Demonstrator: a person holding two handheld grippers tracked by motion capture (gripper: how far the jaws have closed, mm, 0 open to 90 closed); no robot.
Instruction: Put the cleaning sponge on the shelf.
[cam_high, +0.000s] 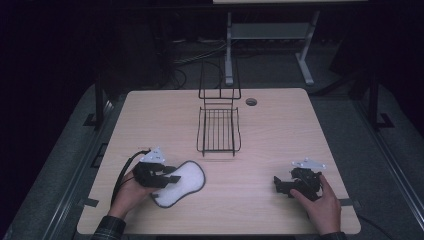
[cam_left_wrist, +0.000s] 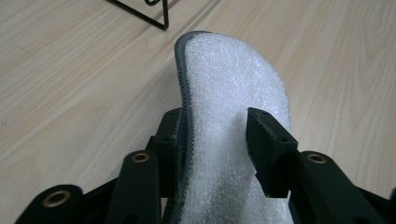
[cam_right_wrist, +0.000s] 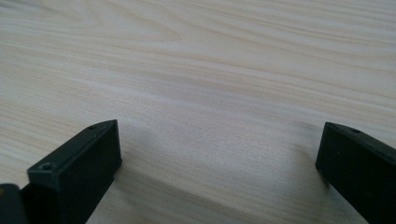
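Observation:
A white fleecy insole with a grey rim lies on the wooden table at the front left. My left gripper reaches over its near end. In the left gripper view the insole runs up between the jaws of the left gripper. Its grey rim curls up against the left finger, and the right finger sits on the fleece with a gap still between the jaws. My right gripper rests at the front right. Its jaws stand wide over bare wood with nothing between them.
A black wire rack stands at the middle back of the table, and its corner shows just beyond the insole's tip. A round cable hole is near the back edge. Table legs and cables lie on the dark floor behind.

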